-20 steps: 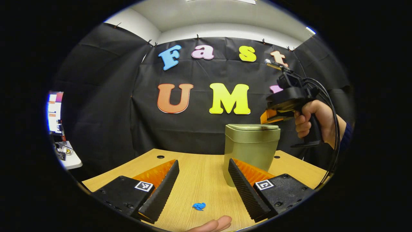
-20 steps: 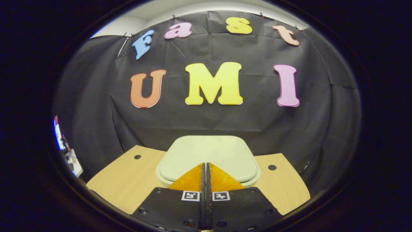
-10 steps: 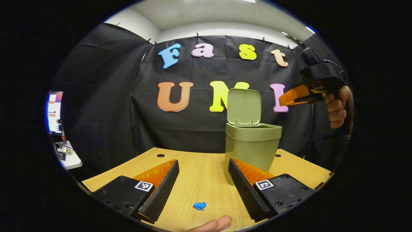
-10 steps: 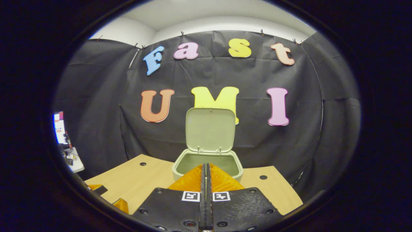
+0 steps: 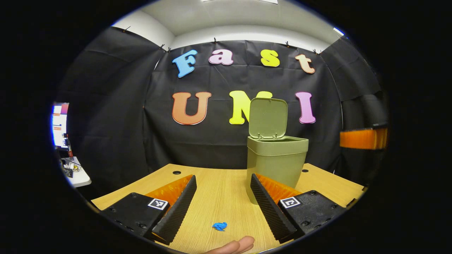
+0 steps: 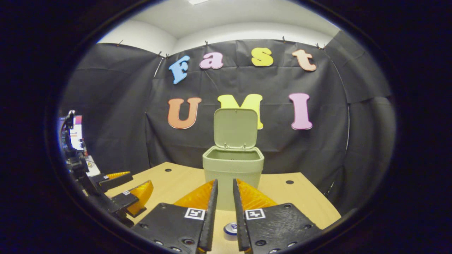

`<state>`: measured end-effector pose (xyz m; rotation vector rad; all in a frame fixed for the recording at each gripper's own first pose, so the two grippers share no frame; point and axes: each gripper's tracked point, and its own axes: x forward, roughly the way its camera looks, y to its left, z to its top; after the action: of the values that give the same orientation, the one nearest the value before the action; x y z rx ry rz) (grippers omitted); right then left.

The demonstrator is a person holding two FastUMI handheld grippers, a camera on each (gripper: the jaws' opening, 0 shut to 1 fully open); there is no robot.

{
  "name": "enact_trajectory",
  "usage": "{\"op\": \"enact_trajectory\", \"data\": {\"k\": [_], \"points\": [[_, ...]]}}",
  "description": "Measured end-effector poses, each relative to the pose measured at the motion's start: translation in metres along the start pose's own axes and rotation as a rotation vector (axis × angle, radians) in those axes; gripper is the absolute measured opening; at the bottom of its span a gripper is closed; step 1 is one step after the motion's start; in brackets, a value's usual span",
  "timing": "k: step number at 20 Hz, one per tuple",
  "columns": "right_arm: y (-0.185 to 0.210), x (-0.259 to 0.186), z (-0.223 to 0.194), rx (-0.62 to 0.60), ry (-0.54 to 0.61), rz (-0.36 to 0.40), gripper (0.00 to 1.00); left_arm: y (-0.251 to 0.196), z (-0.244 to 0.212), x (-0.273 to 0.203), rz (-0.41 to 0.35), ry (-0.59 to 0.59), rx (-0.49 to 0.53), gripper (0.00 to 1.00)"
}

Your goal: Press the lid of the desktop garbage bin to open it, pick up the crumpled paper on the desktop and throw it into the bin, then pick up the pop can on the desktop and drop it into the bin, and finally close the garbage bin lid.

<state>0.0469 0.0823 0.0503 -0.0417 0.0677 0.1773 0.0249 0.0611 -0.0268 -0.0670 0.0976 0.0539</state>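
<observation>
Lid [image 5: 267, 117] of the green desktop bin [image 5: 275, 164] now stands upright on its rear hinge; a second ago it lay flat with the right gripper's closed tips bearing down on it. Press step looks done, mouth of the bin open.

Right gripper [image 6: 225, 218] has pulled up and back from the bin since then. Its jaws, shut tight half a second ago, now stand a narrow slit apart, holding nothing. In the left gripper view its finger shows at the 3 o'clock edge [image 5: 363, 138], well apart from the bin.

Left gripper [image 5: 221, 197] has not shifted: jaws wide, empty, low over the wooden desktop [image 5: 219, 190].

Positions:
- Crumpled paper [image 5: 219, 226], small and blue, lies on the desk at 6 o'clock in the left gripper view, between and just short of the open fingers. The bin is at 1 o'clock from it.
- Pop can [image 6: 231, 228]: only its top shows, at 6 o'clock in the right gripper view, low between the fingers, nearer than the bin.
- A fingertip [image 5: 235, 245] of the person intrudes at the bottom edge of the left gripper view.

Count: one bin, one lid, one paper wad, one can, two grippers.

Judgement: paper pickup comes next, and the left gripper is best placed for it.
</observation>
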Motion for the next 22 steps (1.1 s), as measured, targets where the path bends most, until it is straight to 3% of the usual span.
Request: {"op": "enact_trajectory", "data": {"k": [3,6,7,8,9,13,17,22], "points": [[-0.014,-0.013,-0.020,-0.013,-0.009,-0.026,0.48,-0.002,-0.005,0.003,0.004,0.013,0.005,0.99],[-0.030,-0.026,-0.032,-0.071,-0.050,-0.061,0.79,-0.006,-0.007,0.003,0.008,0.023,0.011,0.99],[-0.036,-0.029,-0.037,-0.093,-0.063,-0.080,0.83,-0.006,-0.008,0.003,0.016,0.026,0.022,0.99],[-0.042,-0.030,-0.042,-0.109,-0.074,-0.095,0.97,-0.005,-0.010,0.002,0.033,0.025,0.030,0.99],[-0.045,-0.036,-0.047,-0.116,-0.079,-0.102,0.94,-0.004,-0.012,0.002,0.047,0.028,0.032,0.99],[-0.043,-0.050,-0.058,-0.093,-0.108,-0.061,0.98,-0.023,-0.036,-0.006,0.011,0.090,-0.005,0.99],[-0.053,-0.056,-0.064,-0.091,-0.128,-0.062,0.98,-0.012,-0.070,-0.012,0.012,0.157,0.005,0.99],[-0.063,-0.057,-0.067,-0.089,-0.145,-0.073,0.95,-0.007,-0.145,0.005,0.005,0.371,-0.054,1.00]]}}
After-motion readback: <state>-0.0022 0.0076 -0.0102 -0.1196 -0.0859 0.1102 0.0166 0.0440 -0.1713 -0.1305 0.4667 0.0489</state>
